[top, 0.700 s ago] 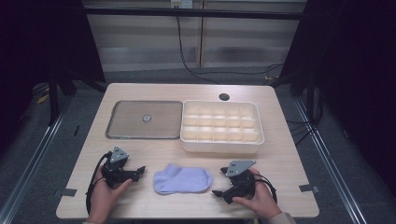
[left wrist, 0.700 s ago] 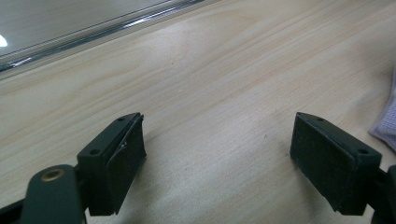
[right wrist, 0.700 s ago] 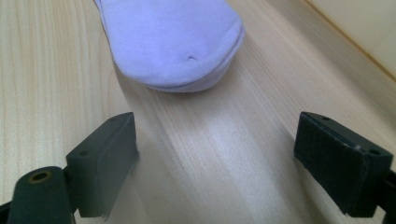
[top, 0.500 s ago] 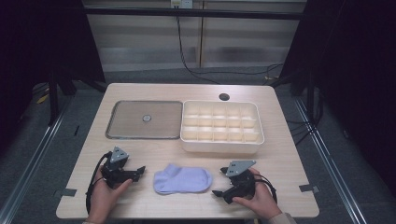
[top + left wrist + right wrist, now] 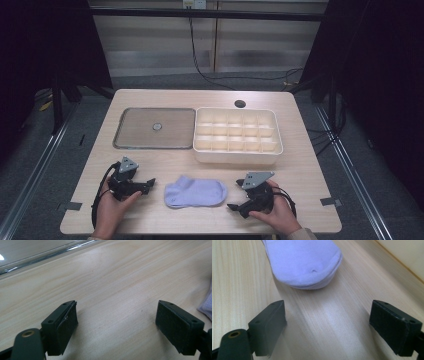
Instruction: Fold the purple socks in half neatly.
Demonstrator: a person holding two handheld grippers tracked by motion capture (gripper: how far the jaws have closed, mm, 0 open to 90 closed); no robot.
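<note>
In the left gripper view, the sock (image 5: 207, 305) is cut by the right edge, so just a small pale corner of it shows. The metal tray (image 5: 37, 255) is cut by the top edge there. In the right gripper view, the sock's far part runs out past the top edge, and the white organizer box (image 5: 405, 255) is cut at the top right corner. In the high view, the small round thing (image 5: 157, 126) on the tray is too small to identify, and both forearms are cut by the bottom edge.
</note>
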